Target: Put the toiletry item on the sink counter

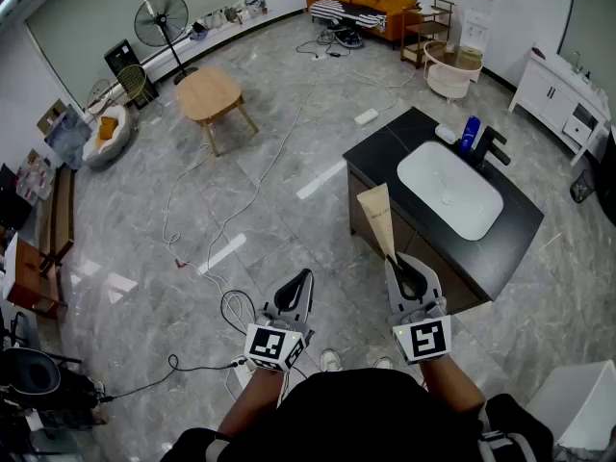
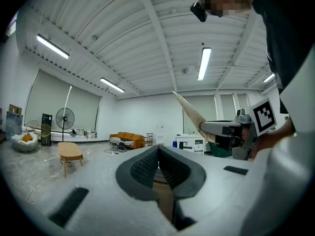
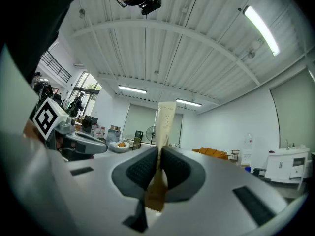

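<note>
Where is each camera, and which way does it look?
Head view: on the person's head, looking steeply down at the sink counter, with the person's forearms, left gripper and right gripper.
Left gripper view: on the left gripper, looking along its shut jaws towards the orange sofa.
Right gripper view: on the right gripper, looking along jaws clamped on the beige tube.
Shared: all three show the tube; each gripper view shows the other gripper.

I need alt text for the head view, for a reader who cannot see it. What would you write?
Seen from above, the person's right gripper clamps a beige tube that points toward a black sink counter with a white basin. The left gripper beside it is shut and empty. A blue bottle stands on the counter beyond the basin.
</note>
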A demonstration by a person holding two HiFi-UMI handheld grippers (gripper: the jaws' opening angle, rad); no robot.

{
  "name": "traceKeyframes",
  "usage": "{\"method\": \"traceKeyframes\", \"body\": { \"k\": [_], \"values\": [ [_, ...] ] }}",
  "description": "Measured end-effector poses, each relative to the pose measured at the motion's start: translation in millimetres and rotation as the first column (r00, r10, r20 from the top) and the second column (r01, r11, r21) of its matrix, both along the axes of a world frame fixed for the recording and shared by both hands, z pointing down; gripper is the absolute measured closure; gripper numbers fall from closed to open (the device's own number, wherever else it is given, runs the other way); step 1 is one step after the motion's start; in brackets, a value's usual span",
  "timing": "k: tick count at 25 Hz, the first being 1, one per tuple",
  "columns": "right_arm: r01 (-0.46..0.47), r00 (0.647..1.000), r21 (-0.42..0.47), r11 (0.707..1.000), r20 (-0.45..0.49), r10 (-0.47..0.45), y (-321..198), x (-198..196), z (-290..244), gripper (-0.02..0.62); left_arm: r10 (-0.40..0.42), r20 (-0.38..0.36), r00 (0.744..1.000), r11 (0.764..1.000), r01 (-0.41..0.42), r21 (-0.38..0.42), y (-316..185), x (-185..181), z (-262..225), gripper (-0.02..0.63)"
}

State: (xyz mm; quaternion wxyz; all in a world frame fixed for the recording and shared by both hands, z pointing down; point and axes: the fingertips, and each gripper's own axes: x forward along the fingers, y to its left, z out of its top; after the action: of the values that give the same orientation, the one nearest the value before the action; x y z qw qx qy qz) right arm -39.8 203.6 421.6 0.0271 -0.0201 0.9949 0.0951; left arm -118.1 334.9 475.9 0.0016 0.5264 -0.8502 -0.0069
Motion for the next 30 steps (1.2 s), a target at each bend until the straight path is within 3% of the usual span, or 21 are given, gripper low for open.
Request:
{"method": "traceKeyframes", "body": {
  "k": [9, 17, 22, 30],
  "values": [
    [-0.047, 0.998, -0.022, 0.999, 0.028, 0.047, 14, -9, 4, 0.560, 0.003, -0.010, 1.000, 1.000, -0.003, 0.000, 27, -13, 4, 0.600],
    [-0.120, 0.991, -0.053, 0.991, 0.050, 0.123, 21, -6, 5, 0.555, 0.083, -0.022, 0.996, 0.997, -0.083, 0.010, 34, -14, 11, 0.600],
    [-0.184, 0.982, -0.046, 0.982, 0.036, 0.186, 3, 0, 12, 0.557, 0.131, -0.020, 0.991, 0.991, -0.130, 0.039, 14, -18, 3, 0.600],
    [-0.268, 0.962, -0.058, 0.962, 0.037, 0.271, -62, 0, 21, 0.555, 0.188, -0.020, 0.982, 0.982, -0.187, 0.017, -53, -31, 5, 0.600]
  ]
}}
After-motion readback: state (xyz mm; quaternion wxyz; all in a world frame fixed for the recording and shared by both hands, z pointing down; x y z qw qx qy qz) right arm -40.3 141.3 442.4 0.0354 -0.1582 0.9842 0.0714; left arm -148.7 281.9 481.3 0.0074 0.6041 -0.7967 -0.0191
